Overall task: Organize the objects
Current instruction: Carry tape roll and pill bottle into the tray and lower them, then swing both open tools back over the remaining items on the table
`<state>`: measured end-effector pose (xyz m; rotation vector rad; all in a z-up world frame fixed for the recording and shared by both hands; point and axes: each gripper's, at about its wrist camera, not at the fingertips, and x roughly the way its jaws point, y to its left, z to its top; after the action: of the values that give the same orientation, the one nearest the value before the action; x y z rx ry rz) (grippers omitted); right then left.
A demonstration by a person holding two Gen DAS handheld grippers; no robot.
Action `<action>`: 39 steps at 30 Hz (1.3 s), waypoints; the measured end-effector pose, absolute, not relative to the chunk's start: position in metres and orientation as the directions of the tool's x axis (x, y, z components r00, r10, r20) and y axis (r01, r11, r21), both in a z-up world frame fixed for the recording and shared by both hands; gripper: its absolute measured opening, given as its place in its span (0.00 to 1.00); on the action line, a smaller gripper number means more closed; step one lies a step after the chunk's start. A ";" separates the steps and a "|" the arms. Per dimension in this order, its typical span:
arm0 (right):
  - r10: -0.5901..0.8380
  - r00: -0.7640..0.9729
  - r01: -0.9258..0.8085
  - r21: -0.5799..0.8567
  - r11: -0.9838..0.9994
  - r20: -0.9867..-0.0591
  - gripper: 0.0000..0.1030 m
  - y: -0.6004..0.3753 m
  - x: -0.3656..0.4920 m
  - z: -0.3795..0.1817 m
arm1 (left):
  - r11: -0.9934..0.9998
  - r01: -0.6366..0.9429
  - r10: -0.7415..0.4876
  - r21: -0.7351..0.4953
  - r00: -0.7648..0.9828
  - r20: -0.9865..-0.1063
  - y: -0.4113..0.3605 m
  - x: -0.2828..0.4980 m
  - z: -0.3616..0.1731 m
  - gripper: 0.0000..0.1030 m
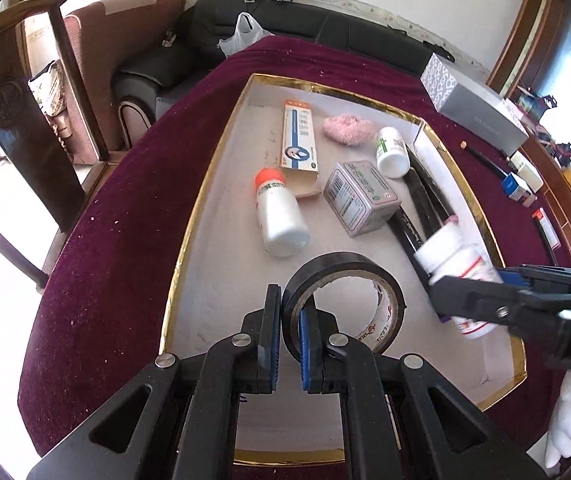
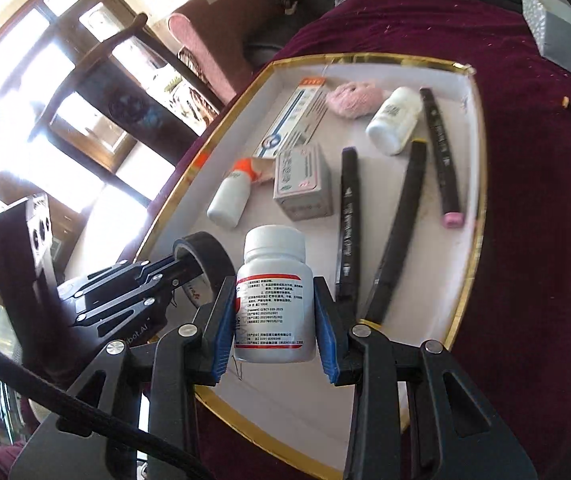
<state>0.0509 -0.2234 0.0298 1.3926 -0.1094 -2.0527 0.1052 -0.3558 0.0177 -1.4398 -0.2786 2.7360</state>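
A white tray with a gold rim (image 1: 213, 168) lies on a dark red cloth. My left gripper (image 1: 291, 304) is shut on the wall of a black tape roll (image 1: 349, 268), which it holds upright over the tray's near end. My right gripper (image 2: 274, 280) is shut on a white pill bottle (image 2: 273, 300) with a red and white label, held over the tray's near right part. In the left wrist view that bottle (image 1: 457, 260) hangs tilted in the right gripper (image 1: 465, 300), just right of the tape. The tape (image 2: 205, 248) also shows in the right wrist view.
In the tray lie an orange-capped bottle (image 1: 281, 216), a long blue and white box (image 1: 299, 140), a pink puff (image 1: 347, 128), a green-labelled bottle (image 1: 392, 152), a silver box (image 1: 359, 196) and three black markers (image 2: 397, 232). A grey box (image 1: 477, 108) and a pencil (image 1: 485, 160) lie on the cloth beyond.
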 end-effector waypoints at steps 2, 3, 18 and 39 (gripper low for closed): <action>-0.529 -0.229 0.467 0.385 -0.796 -0.817 0.33 -0.233 0.051 0.023 | -0.984 0.046 0.116 -0.171 -0.563 -0.818 -0.354 0.104 0.017 0.06; -0.516 -0.235 0.468 0.369 -0.803 -0.824 0.33 -0.238 0.052 0.020 | -0.984 0.044 0.117 -0.170 -0.562 -0.819 -0.354 0.103 0.017 0.06; -0.449 -0.254 0.469 0.297 -0.832 -0.857 0.33 -0.263 0.039 0.010 | -0.995 0.074 0.011 -0.071 -0.607 -0.795 -0.359 0.104 0.026 0.08; -0.504 -0.296 0.465 0.339 -0.818 -0.811 0.34 -0.254 0.045 0.031 | -0.991 0.115 -0.018 -0.072 -0.637 -0.771 -0.359 0.110 0.048 0.38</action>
<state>0.0451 -0.2539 0.0315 1.3565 -0.0505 -2.1345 0.1099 -0.3590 0.0481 -1.3656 -0.1845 2.9051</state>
